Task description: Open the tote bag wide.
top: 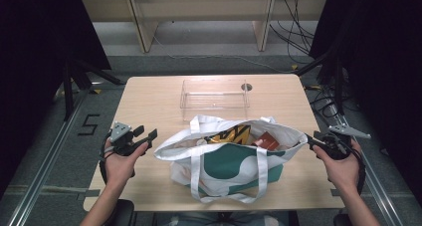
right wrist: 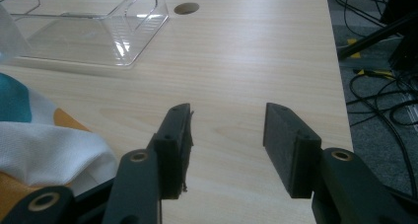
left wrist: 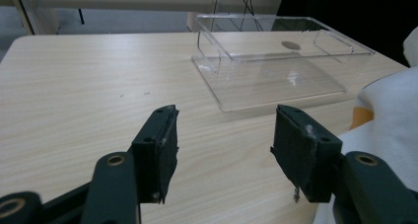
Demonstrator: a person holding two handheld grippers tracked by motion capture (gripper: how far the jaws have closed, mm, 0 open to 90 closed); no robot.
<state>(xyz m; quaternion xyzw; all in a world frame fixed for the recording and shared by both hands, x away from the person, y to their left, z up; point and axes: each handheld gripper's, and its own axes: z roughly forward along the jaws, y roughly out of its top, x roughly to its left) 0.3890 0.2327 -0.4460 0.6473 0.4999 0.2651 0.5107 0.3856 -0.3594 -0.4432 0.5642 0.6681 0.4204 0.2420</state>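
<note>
A light wooden table [top: 149, 96] with a pale grain stands on a grey floor; a round cable hole [top: 246, 87] is cut near its far edge, and beyond it a pale wooden frame on legs and loose black cables lie along the back of the room, with dark curtains to both sides. A metal rail runs along the floor at the left, beside a marked figure five. On the far half of the table sits a clear plastic box [top: 215, 99], empty and open at the top, its long side running across the table. Nearer the person lies a white tote bag [top: 229, 161] with a green shape printed on its side; its long axis also runs left to right across the table, its mouth gapes upward and slightly away from the person, and its straps hang down over the near side. Inside the mouth a yellow-and-black packet [top: 231, 134] and a brown item [top: 268, 140] show. The left gripper [top: 145, 135] is held just off the bag's left end, its jaws wide apart with nothing between them. The right gripper [top: 312, 139] is at the bag's right end, close to the rim, its jaws likewise spread and empty above bare table.
</note>
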